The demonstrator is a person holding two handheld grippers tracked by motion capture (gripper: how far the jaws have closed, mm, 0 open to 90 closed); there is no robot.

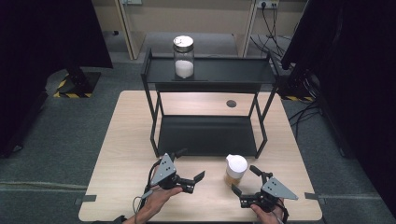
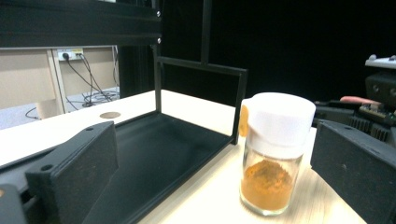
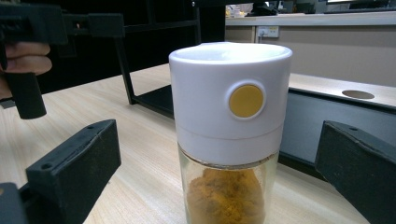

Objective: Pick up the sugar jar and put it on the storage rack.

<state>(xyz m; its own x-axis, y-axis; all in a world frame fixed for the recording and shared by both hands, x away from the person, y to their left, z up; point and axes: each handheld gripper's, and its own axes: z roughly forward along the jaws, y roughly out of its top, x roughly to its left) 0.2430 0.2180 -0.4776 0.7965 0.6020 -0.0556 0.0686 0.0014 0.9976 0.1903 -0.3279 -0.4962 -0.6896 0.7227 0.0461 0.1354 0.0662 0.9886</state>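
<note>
A small glass spice jar (image 1: pixel 235 170) with a white cap and orange powder stands on the wooden table just in front of the black rack. My right gripper (image 1: pixel 245 179) is open right beside it; in the right gripper view the jar (image 3: pixel 229 121) rises close up between the two spread jaws, untouched. My left gripper (image 1: pixel 190 164) is open to the jar's left with nothing in it. From the left gripper view the jar (image 2: pixel 273 154) stands ahead, nearer the right jaw.
A black two-tier rack (image 1: pixel 208 135) fills the table's middle, its lower shelf bare. A glass jar of white powder (image 1: pixel 183 56) with a metal lid stands on the top shelf. A round cable hole (image 1: pixel 231 103) sits behind. The table edge (image 1: pixel 201 218) runs close below the grippers.
</note>
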